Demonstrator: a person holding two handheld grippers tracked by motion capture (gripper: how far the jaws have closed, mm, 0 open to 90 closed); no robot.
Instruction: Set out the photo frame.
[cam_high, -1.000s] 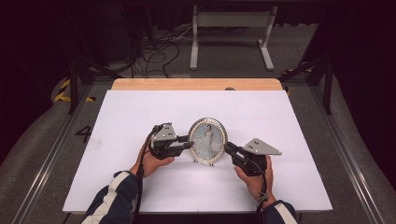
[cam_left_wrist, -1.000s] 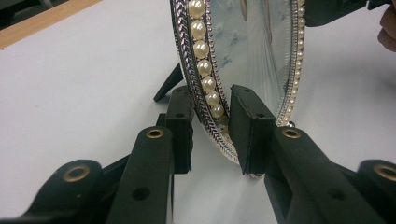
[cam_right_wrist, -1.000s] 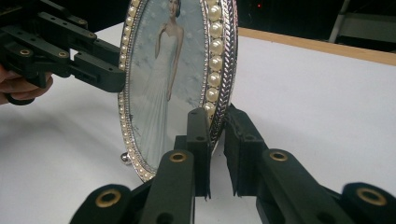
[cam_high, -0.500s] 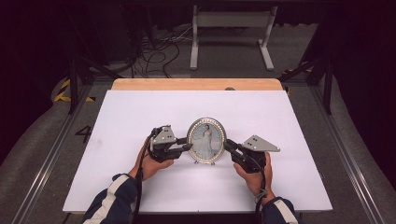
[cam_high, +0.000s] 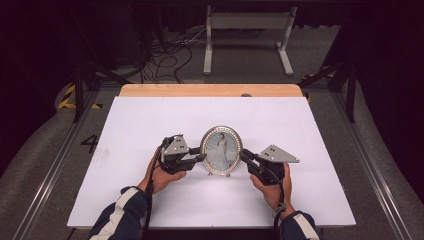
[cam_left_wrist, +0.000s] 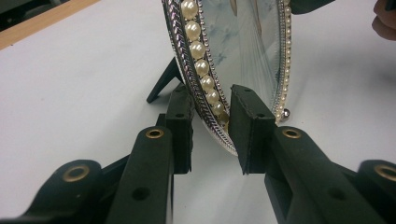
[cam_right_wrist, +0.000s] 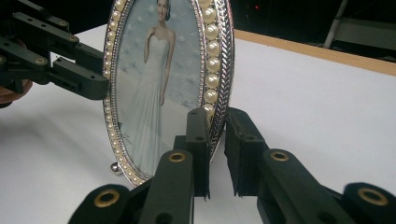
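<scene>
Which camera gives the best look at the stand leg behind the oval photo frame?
The left gripper view: the black stand leg slants from behind the oval photo frame down to the table. The right gripper view and the high view show the frame's front, with the leg hidden behind it.

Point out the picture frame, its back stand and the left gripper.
picture frame (cam_high: 220, 150), high view, on the photo glass.
back stand (cam_left_wrist: 162, 81), left gripper view, on the black leg behind the frame.
left gripper (cam_left_wrist: 211, 133), left gripper view, midway between its two jaw tips.
</scene>
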